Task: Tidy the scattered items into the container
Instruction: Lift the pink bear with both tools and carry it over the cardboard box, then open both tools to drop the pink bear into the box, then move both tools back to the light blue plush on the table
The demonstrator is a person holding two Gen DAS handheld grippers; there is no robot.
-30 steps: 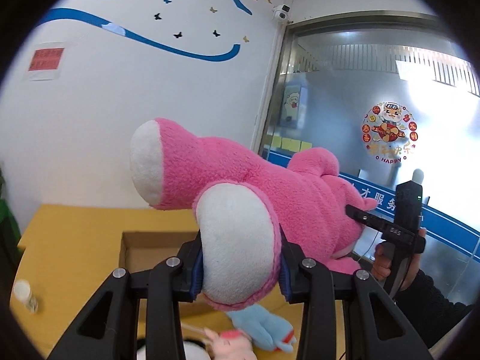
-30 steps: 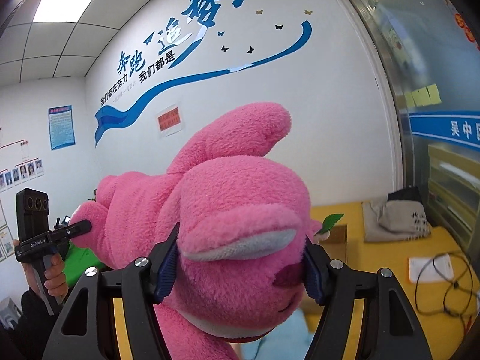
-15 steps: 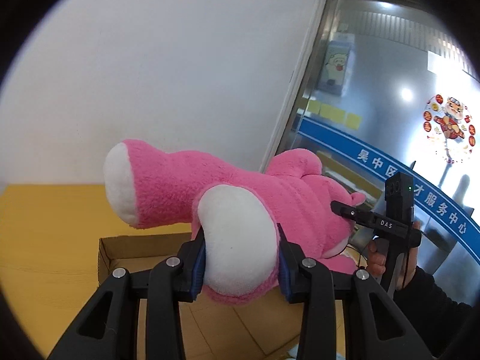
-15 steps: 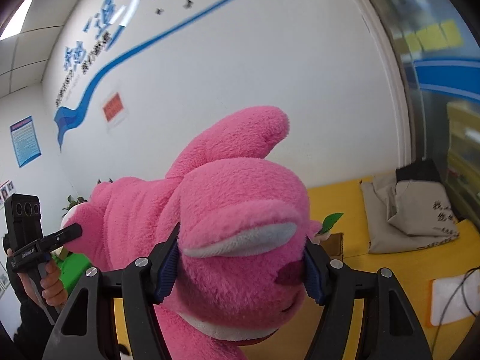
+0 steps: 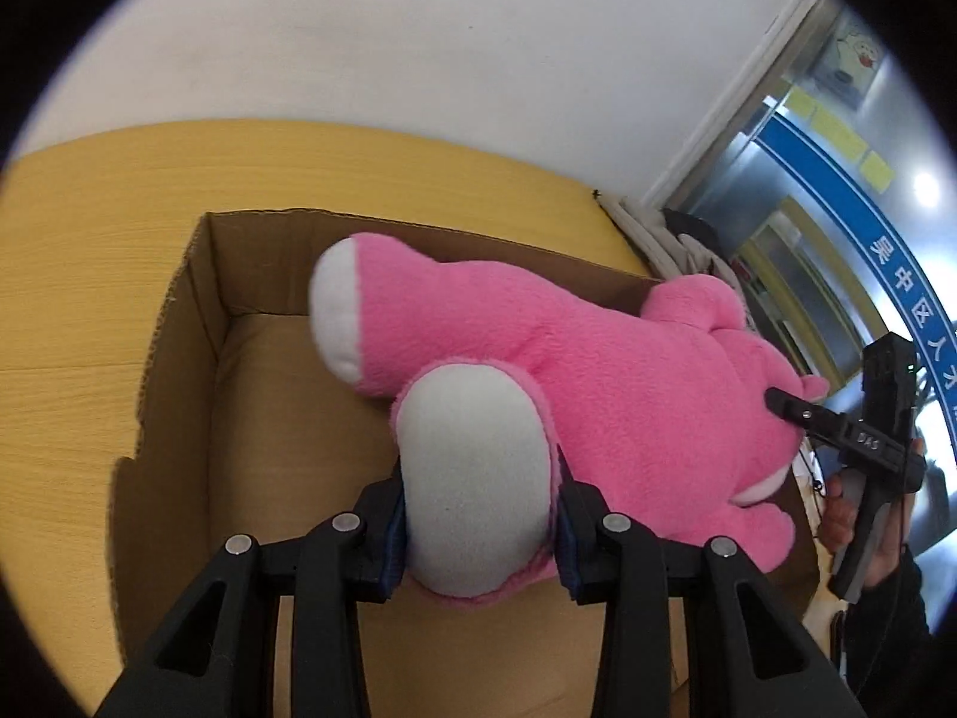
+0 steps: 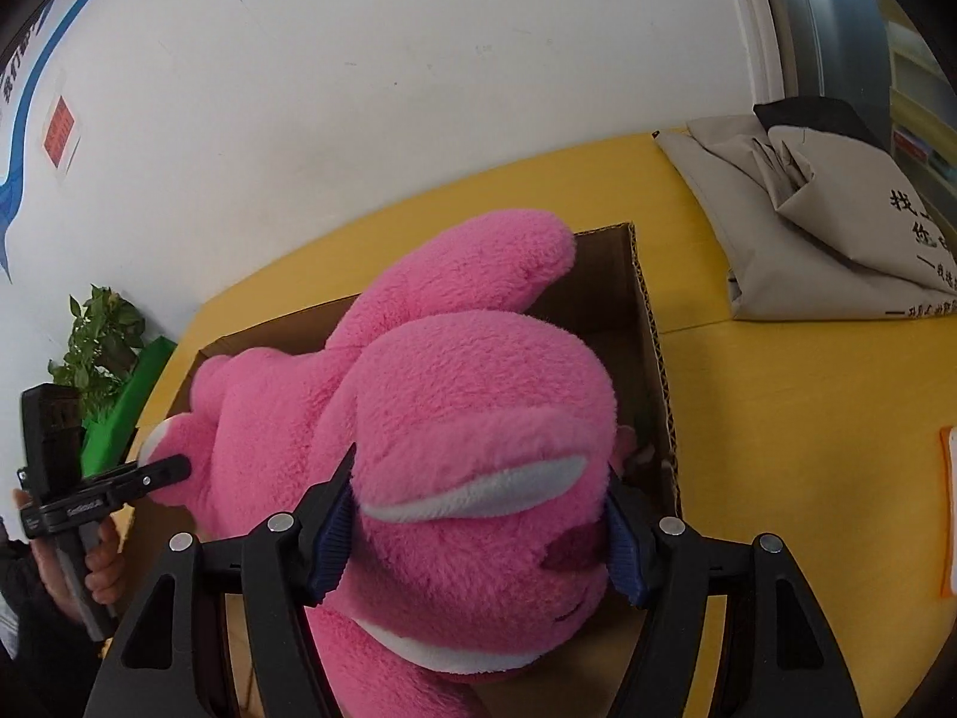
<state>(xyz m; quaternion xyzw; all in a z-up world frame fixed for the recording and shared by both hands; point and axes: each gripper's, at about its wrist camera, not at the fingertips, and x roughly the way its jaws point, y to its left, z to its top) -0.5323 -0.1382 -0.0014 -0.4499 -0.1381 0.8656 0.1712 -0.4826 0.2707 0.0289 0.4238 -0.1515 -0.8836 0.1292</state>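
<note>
A big pink plush bear (image 5: 598, 371) hangs sideways over the open cardboard box (image 5: 179, 329), held at both ends. My left gripper (image 5: 475, 514) is shut on its white-soled foot; the other foot sticks out toward the box's far wall. In the right wrist view my right gripper (image 6: 478, 514) has its pads on either side of the bear's head (image 6: 466, 419), and its jaws are opening slightly with the head still between them. The bear's body fills most of the box (image 6: 652, 323) opening. Each gripper also shows in the other's view, held by a hand.
The box stands on a yellow table (image 6: 777, 419) against a white wall. A folded beige bag (image 6: 825, 227) lies at the back right, and a green plant (image 6: 101, 335) stands at the left. Cables (image 5: 646, 239) lie by the glass door.
Both grippers have come down with the bear, from high in front of the wall to just over the box. Both views now tip downward onto the box and table.
</note>
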